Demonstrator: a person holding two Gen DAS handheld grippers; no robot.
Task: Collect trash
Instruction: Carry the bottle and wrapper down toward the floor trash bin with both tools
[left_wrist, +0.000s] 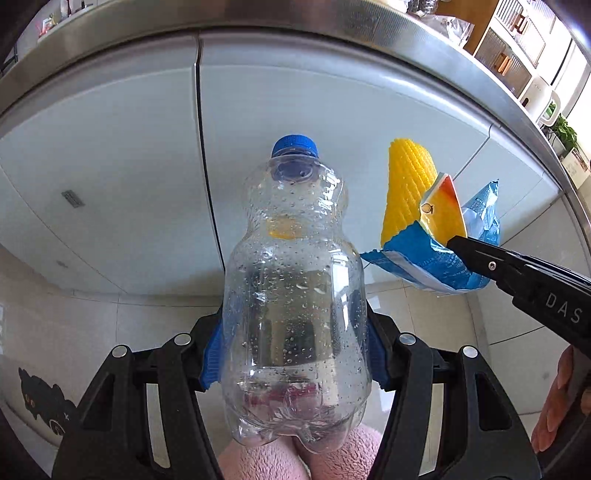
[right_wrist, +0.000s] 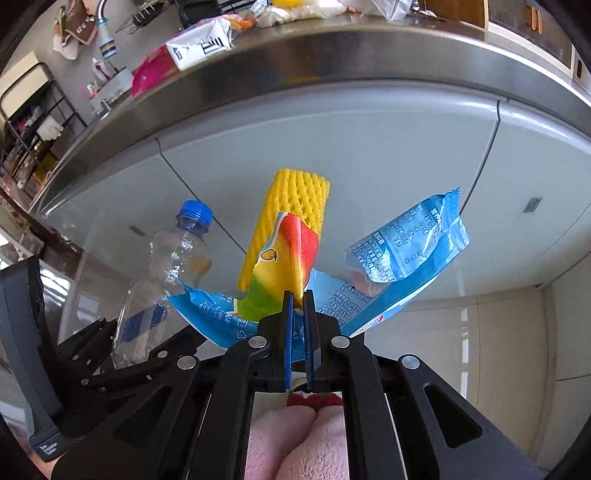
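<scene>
The left tool (left_wrist: 295, 354) was pinching a clear plastic bottle (left_wrist: 295, 295) by the lower part of its body, one blue pad pressed to each side. The bottle's long axis ran forward along the fingers, its blue cap (left_wrist: 294, 146) pointing away from the tool and toward the pale cabinet doors (left_wrist: 110, 166) ahead; its base sat back between the finger arms. Droplets clung inside the bottle wall.

The right tool (right_wrist: 298, 314) was pressed together on a bundle of trash: a blue snack wrapper (right_wrist: 399, 258), a bright mango-printed wrapper (right_wrist: 291, 258) and a yellow foam fruit net (right_wrist: 288, 221). The net stood up and forward from the fingertips, its long axis roughly in line with the fingers, its open end farthest away. The blue wrapper fanned out to both sides of the jaws, its printed flap tilting up to the right.

From the right wrist view the bottle (right_wrist: 159, 280) and left tool appeared just to the left of the bundle, the bottle leaning slightly right with its cap up. Above both tools ran the steel edge of the worktop (right_wrist: 332, 66), with a carton (right_wrist: 199, 46) and other packets lying on it.
</scene>
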